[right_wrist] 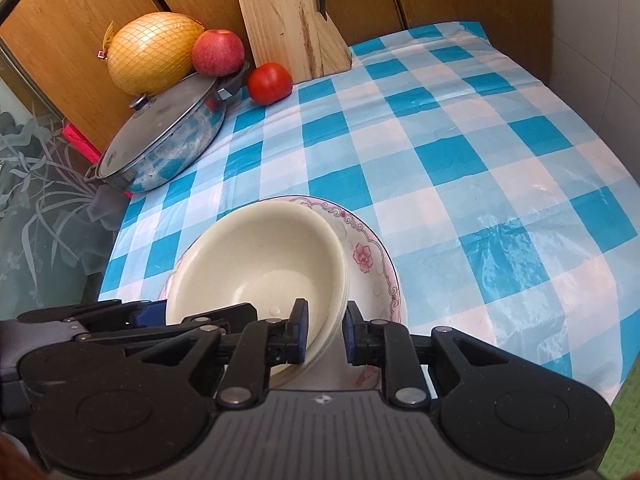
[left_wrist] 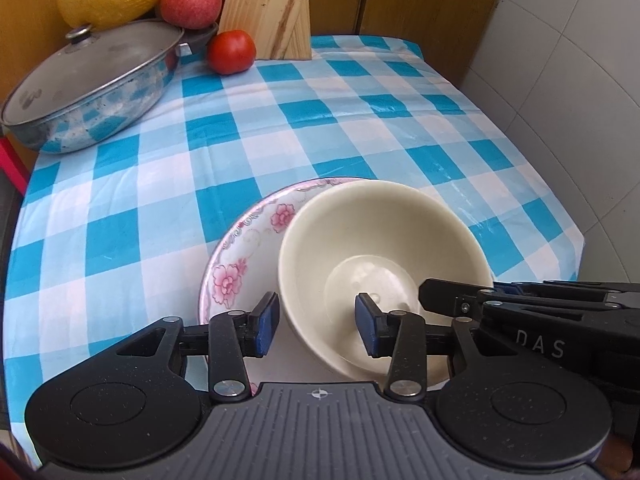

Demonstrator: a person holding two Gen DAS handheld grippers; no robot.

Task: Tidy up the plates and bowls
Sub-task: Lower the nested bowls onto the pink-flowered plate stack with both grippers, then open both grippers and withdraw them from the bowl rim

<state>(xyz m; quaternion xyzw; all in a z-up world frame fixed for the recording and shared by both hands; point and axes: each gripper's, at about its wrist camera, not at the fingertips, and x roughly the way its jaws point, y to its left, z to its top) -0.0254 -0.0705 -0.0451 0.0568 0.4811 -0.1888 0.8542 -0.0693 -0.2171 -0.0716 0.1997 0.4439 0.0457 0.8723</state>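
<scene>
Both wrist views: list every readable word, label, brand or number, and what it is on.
"DAS": white letters on the black body of the right gripper, seen in the left wrist view.
Red tag on the netted pomelo: too small to read.
No other text is visible.

Left wrist view. Cream bowl [left_wrist: 384, 264] sits in floral plate [left_wrist: 240, 264] on blue/white checked surface [left_wrist: 280, 120]. Left hand-held gripper [left_wrist: 317, 322]: jaws straddle bowl's near wall w/ gaps, not pressing. Right hand-held gripper [left_wrist: 440, 300] enters at right. Far left: lidded pan [left_wrist: 92, 80], tomato [left_wrist: 231, 52], apple [left_wrist: 191, 0].
</scene>
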